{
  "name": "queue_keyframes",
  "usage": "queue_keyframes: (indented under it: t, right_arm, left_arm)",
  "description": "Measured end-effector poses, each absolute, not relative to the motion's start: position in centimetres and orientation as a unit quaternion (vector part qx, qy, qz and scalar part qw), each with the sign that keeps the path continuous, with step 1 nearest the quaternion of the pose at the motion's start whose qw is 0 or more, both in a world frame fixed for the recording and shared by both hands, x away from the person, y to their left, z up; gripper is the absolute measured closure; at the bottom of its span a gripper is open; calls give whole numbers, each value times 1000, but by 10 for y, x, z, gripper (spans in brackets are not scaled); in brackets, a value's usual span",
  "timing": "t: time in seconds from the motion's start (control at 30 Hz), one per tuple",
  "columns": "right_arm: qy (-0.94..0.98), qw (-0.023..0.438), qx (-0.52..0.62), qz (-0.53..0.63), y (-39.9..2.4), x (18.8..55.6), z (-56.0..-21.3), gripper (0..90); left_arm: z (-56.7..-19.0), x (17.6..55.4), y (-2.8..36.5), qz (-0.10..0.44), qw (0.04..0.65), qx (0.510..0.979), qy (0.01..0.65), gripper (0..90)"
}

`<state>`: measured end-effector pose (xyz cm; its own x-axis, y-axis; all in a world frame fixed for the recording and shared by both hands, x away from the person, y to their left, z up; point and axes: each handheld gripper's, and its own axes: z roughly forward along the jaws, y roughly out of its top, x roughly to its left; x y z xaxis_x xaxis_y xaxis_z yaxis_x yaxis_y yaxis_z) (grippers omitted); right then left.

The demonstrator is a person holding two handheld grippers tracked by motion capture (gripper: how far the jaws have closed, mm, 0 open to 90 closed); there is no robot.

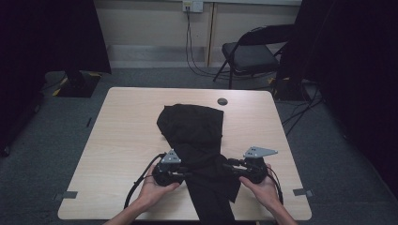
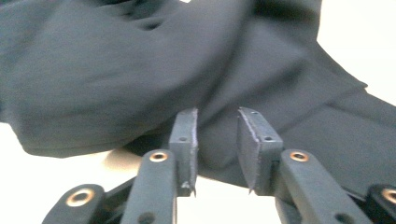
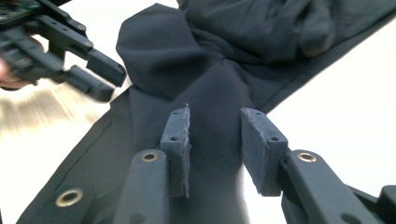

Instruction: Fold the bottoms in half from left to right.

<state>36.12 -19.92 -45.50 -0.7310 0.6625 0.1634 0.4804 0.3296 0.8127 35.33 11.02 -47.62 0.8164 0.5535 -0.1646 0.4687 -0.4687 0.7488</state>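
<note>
Table (image 1: pixel 122 140): light wood, chair behind.
Black cloth (image 1: pixel 195 136): bunched in the middle, one end hanging off the near edge.
Left gripper (image 1: pixel 187 171): jaws apart at the cloth's edge, nothing pinched.
Right gripper (image 1: pixel 226 166): jaws apart over the cloth, ready to grab.

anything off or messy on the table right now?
Only the black garment: it lies crumpled and bunched mid-table, and its near end hangs over the front edge of the table. The left hand-held gripper and right hand-held gripper both stand open at it. No damage or spill visible.
</note>
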Motion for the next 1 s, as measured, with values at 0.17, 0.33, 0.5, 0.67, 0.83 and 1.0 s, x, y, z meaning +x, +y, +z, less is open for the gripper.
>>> queue_keyframes:
  t: [0.17,0.33,0.5,0.67,0.83,1.0]
  right_arm:
    - [833,80,318,445,-186,352,-460,873]
    - [854,51,281,435,-170,339,-466,874]
    - [844,65,280,453,-174,335,-459,584]
    - [817,93,310,477,-194,338,-447,474]
    - [788,113,350,494,-212,349,-442,529]
    - [821,106,360,429,-194,376,-469,504]
  left_arm:
    - [-477,339,107,38,427,859,281,471]
    - [-492,338,92,49,396,878,267,380]
    - [-495,332,84,112,377,888,238,435]
    - [-495,332,93,112,379,886,242,434]
    - [-494,329,101,111,373,888,246,434]
    - [-495,327,108,109,376,887,243,431]
